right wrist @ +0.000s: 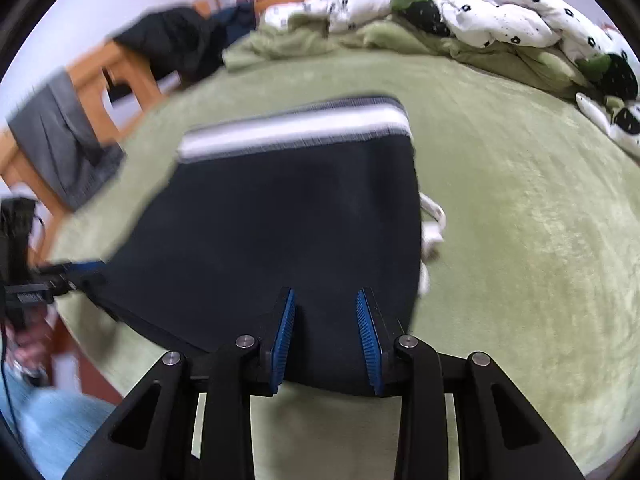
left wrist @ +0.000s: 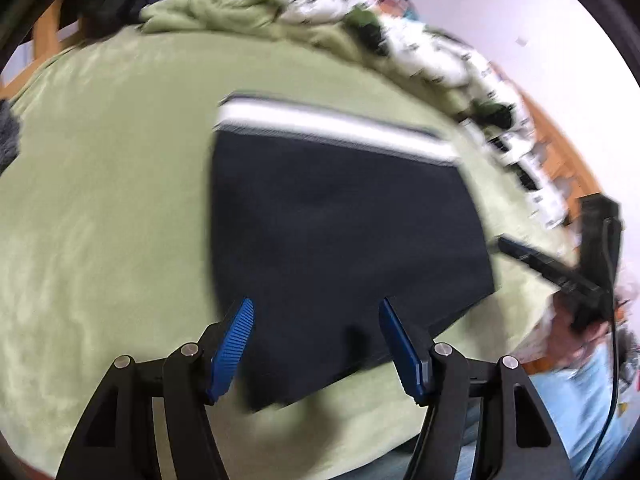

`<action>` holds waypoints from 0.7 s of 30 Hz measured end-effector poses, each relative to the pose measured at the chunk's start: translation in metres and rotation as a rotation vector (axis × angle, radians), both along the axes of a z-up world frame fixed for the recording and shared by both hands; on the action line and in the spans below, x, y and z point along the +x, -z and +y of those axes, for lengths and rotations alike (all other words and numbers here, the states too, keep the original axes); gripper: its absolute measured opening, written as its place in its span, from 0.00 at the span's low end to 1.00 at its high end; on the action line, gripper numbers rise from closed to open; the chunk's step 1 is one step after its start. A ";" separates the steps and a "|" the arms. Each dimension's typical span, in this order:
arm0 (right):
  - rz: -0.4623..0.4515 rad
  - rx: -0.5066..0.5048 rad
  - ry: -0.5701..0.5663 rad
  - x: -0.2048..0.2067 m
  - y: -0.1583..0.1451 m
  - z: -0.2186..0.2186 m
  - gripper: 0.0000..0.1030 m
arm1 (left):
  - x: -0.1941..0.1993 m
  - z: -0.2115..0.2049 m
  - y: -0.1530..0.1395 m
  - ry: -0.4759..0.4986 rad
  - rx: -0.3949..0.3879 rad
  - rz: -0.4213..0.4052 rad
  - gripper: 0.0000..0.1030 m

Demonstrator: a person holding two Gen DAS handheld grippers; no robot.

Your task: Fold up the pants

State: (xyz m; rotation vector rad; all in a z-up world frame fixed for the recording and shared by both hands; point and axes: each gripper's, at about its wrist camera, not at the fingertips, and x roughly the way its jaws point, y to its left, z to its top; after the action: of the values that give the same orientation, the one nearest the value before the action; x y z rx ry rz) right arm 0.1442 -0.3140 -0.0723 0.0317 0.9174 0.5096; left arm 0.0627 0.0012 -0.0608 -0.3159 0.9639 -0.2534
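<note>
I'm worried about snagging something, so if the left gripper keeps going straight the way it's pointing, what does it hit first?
Most likely the folded dark pants: the left gripper points down at them with open jaws. Depth is unclear in the blur.

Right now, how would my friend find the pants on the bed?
Look at the big green blanket covering the bed. In its middle lie the folded pants, flat and dark navy. Only they have a white-striped waistband, unlike the spotted white duvet behind.

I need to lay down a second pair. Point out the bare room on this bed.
Bare green blanket lies open between the folded dark pants and the crumpled white quilt. In the left wrist view, more lies left of the pants. The head end is crowded with bunched bedding; a white cord borders the pants.
</note>
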 end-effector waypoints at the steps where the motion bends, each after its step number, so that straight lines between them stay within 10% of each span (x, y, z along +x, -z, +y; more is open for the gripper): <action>1: -0.005 0.031 -0.006 0.001 -0.004 0.003 0.32 | 0.005 -0.010 -0.001 0.027 0.008 -0.014 0.63; 8: 0.069 0.023 -0.131 0.014 0.019 0.044 0.32 | 0.011 -0.043 0.030 0.125 0.184 0.002 0.63; 15: 0.115 -0.046 -0.095 -0.002 0.033 0.008 0.29 | -0.022 -0.019 0.016 0.024 0.278 0.055 0.63; 21: 0.025 -0.066 0.102 -0.034 -0.005 -0.039 0.30 | -0.045 -0.002 -0.038 -0.077 0.042 -0.039 0.63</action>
State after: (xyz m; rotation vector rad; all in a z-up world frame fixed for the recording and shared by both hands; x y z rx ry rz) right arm 0.1100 -0.3527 -0.0669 0.0248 0.9512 0.3849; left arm 0.0178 -0.0010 -0.0227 -0.3079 0.9156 -0.1680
